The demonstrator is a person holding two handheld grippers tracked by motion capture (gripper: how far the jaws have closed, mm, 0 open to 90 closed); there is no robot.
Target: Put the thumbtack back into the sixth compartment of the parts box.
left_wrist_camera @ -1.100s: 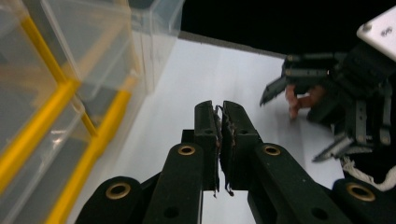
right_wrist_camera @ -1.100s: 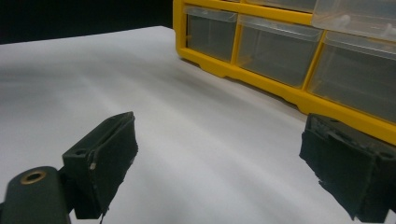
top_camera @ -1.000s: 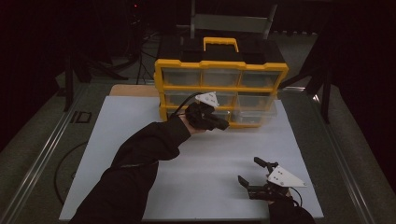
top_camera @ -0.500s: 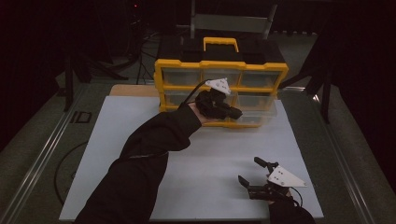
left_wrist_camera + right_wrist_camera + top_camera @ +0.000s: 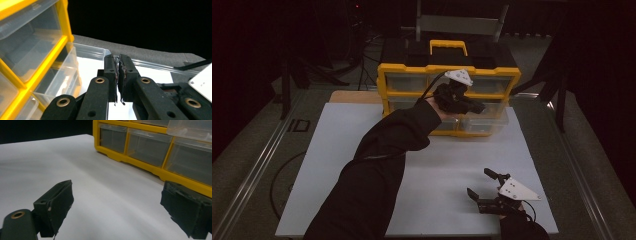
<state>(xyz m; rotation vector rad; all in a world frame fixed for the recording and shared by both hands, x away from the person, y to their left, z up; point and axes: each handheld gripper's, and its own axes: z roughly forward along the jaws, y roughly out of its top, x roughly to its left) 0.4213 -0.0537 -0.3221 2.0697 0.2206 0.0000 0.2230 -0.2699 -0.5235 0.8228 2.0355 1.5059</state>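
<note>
With jaws pressed together and empty, the left gripper [image 5: 479,107] needed a square, level push against the yellow-framed organiser's protruding clear plastic drawer [image 5: 484,122].

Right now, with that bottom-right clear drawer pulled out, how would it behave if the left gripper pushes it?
The drawer looks like thin clear plastic and seems empty, so probably light. It should slide along its yellow frame rather than tip. The shut left gripper could slip on the glossy front.

A white board [image 5: 362,150] lies on a grey table [image 5: 257,155].
</note>
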